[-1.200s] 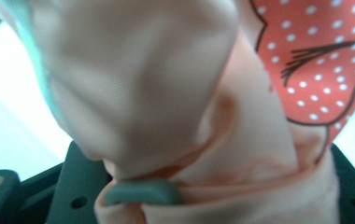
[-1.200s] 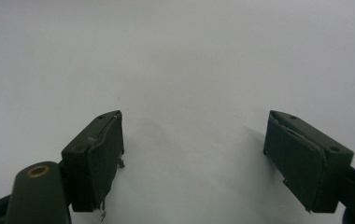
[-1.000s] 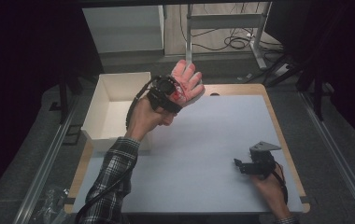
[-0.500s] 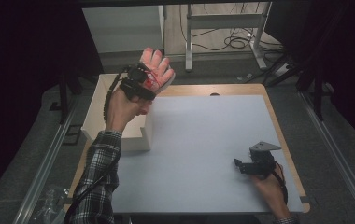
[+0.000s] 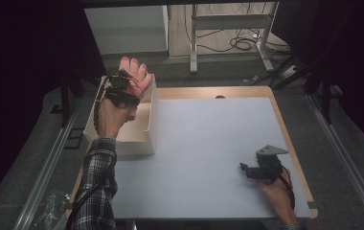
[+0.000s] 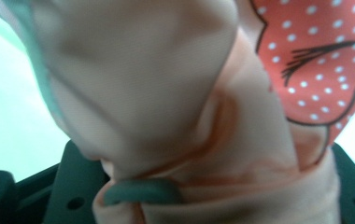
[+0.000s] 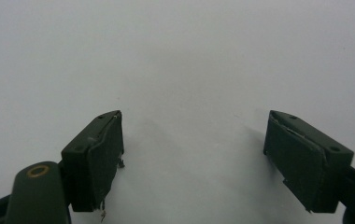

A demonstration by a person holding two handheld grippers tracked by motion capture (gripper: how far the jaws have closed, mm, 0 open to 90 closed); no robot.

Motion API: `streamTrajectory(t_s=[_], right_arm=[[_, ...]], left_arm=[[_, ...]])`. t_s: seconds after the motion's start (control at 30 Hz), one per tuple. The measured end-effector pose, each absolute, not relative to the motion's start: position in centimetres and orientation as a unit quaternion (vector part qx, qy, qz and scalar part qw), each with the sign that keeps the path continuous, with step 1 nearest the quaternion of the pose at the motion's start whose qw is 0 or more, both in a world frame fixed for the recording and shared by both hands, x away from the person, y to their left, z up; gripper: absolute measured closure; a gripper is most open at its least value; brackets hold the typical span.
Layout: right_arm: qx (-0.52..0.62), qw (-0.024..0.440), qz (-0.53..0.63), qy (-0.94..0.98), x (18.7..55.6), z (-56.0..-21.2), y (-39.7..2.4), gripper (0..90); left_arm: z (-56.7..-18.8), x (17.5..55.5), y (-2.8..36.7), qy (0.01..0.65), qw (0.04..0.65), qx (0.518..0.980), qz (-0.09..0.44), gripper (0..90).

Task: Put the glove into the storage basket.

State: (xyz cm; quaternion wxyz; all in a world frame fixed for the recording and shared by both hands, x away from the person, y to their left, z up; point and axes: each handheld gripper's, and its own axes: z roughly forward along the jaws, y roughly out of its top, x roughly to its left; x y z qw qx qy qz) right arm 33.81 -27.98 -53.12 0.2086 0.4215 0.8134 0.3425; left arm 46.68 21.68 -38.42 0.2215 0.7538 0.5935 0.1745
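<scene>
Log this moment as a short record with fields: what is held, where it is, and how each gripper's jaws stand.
held thing: pink glove with a red dotted patch
holder: left gripper, jaws shut on the glove
place: above the white box at the table's left edge
right gripper: jaws open, nothing between them, low over the table
box contents: cannot tell

Left tool (image 5: 125,88) jaws hidden behind pink glove (image 6: 175,116) (blurred, cropped by edges).

A pale pink glove (image 5: 134,76) with a white-dotted red patch is seen; the box (image 5: 142,136) is white, the bench (image 5: 209,143) pale grey-blue, the sleeve (image 5: 96,191) plaid.
</scene>
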Motion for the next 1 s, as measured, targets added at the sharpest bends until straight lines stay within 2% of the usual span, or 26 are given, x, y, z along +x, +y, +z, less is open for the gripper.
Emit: streamTrajectory(t_s=[0.3, 0.77, 1.0], right_arm=[[0.422, 0.209, 0.342, 0.813, 33.8, -53.1, -28.0, 20.3], [0.421, 0.209, 0.343, 0.813, 33.8, -53.1, -28.0, 20.3], [0.421, 0.209, 0.343, 0.813, 33.8, -53.1, -28.0, 20.3]], left_arm=[[-42.6, 47.9, 22.6, 0.618, 0.204, 0.743, 0.156, 42.0], [-47.4, 49.9, 20.5, 0.631, 0.157, 0.751, 0.113, 39.2], [-49.1, 50.7, 19.5, 0.628, 0.116, 0.764, 0.099, 30.3]])
